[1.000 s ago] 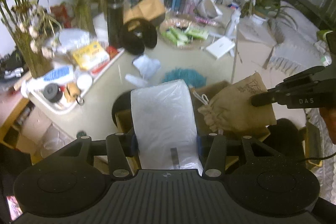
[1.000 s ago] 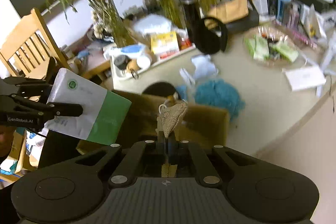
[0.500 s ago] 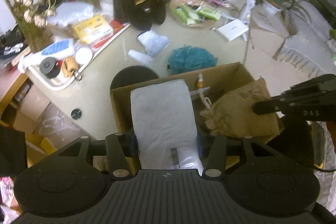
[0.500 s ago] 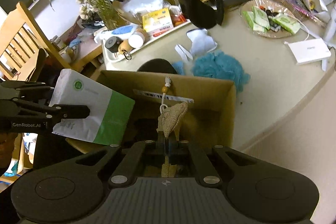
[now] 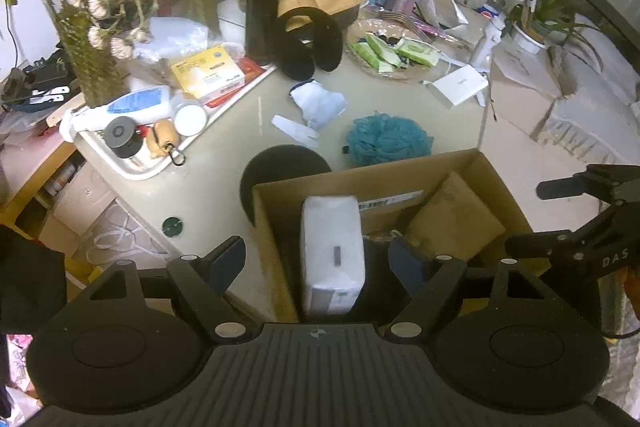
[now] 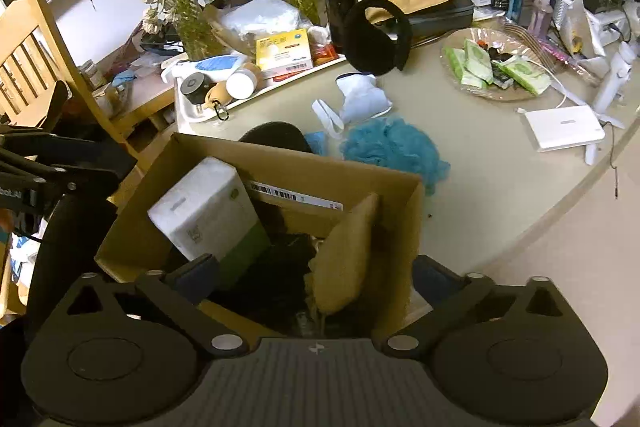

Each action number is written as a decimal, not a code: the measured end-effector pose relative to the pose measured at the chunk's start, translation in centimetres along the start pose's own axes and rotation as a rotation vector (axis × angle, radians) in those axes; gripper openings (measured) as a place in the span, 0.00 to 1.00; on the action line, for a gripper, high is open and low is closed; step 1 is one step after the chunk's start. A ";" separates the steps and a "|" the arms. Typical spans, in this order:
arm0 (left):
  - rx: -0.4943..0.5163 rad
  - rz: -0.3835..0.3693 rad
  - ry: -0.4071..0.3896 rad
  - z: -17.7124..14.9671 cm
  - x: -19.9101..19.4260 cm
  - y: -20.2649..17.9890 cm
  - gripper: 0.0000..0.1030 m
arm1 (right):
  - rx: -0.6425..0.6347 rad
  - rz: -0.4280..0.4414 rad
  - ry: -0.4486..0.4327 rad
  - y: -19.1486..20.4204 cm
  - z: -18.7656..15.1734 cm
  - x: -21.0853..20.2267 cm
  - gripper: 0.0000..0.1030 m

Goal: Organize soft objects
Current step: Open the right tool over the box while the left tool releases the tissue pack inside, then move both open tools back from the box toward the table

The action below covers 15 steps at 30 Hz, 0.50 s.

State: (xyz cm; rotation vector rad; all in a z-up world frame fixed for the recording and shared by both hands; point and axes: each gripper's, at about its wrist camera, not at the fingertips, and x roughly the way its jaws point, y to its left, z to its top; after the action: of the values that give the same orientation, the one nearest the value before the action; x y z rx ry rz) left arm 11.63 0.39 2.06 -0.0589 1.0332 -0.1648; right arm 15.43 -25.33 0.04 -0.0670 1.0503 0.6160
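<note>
An open cardboard box (image 5: 496, 187) (image 6: 280, 163) stands at the table's near edge. A white-and-green tissue pack (image 5: 332, 251) (image 6: 208, 211) stands inside it on the left. A tan burlap pouch (image 5: 456, 223) (image 6: 344, 255) leans inside on the right. My left gripper (image 5: 316, 259) is open above the tissue pack, not touching it. My right gripper (image 6: 316, 275) is open above the pouch. A teal bath pouf (image 5: 388, 139) (image 6: 396, 147), a white face mask (image 5: 320, 105) (image 6: 360, 99) and black earmuffs (image 5: 312, 43) (image 6: 380, 39) lie on the table beyond the box.
A white tray (image 5: 132, 167) with bottles and a yellow box sits left. A black flask (image 5: 262, 7), plant vases (image 6: 192, 27), a dish of green packets (image 6: 496, 67) and a white box (image 6: 564, 127) crowd the back. A wooden chair (image 6: 36, 59) stands left.
Both grippers opened. The tissue pack and the burlap pouch left the jaws and now rest inside the box. Both grippers pulled back a little.
</note>
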 end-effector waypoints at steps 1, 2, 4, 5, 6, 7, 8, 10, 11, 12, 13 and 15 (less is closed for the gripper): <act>0.000 0.003 -0.001 -0.1 -0.2 0.2 0.76 | -0.001 -0.004 0.003 0.0 0.0 0.0 1.00; -0.001 0.006 -0.002 -0.1 -0.3 0.4 0.76 | -0.002 -0.013 0.006 0.0 -0.1 0.0 1.00; -0.007 0.015 0.002 -0.2 -0.6 0.7 0.76 | -0.010 -0.033 0.009 0.1 -0.2 -0.1 1.00; -0.011 0.014 0.003 -0.3 -0.6 0.9 0.76 | -0.016 -0.040 0.011 0.1 -0.2 -0.1 1.00; -0.015 0.014 0.005 -0.4 -0.7 1.0 0.76 | -0.022 -0.048 0.013 0.2 -0.3 -0.1 1.00; -0.018 0.015 0.006 -0.4 -0.8 1.1 0.76 | -0.025 -0.056 0.015 0.3 -0.3 0.0 1.00; -0.019 0.020 0.006 -0.5 -0.8 1.2 0.76 | -0.027 -0.065 0.019 0.3 -0.3 0.0 1.00; -0.019 0.030 0.010 -0.6 -0.9 1.4 0.76 | -0.033 -0.080 0.025 0.3 -0.4 0.0 1.00; -0.018 0.030 0.014 -0.6 -0.8 1.5 0.76 | -0.035 -0.092 0.029 0.4 -0.4 0.1 1.00; -0.017 0.028 0.017 -0.6 -0.8 1.5 0.76 | -0.035 -0.101 0.033 0.4 -0.4 0.1 1.00; -0.015 0.026 0.021 -0.6 -0.7 1.6 0.76 | -0.034 -0.108 0.035 0.4 -0.4 0.2 1.00; -0.013 0.028 0.024 -0.7 -0.6 1.5 0.76 | -0.031 -0.114 0.035 0.3 -0.3 0.2 1.00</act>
State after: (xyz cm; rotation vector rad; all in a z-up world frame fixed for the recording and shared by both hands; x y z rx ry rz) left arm 10.90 2.03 2.05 -0.0541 1.0587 -0.1342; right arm 15.12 -25.13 -0.21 -0.1640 1.0635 0.5297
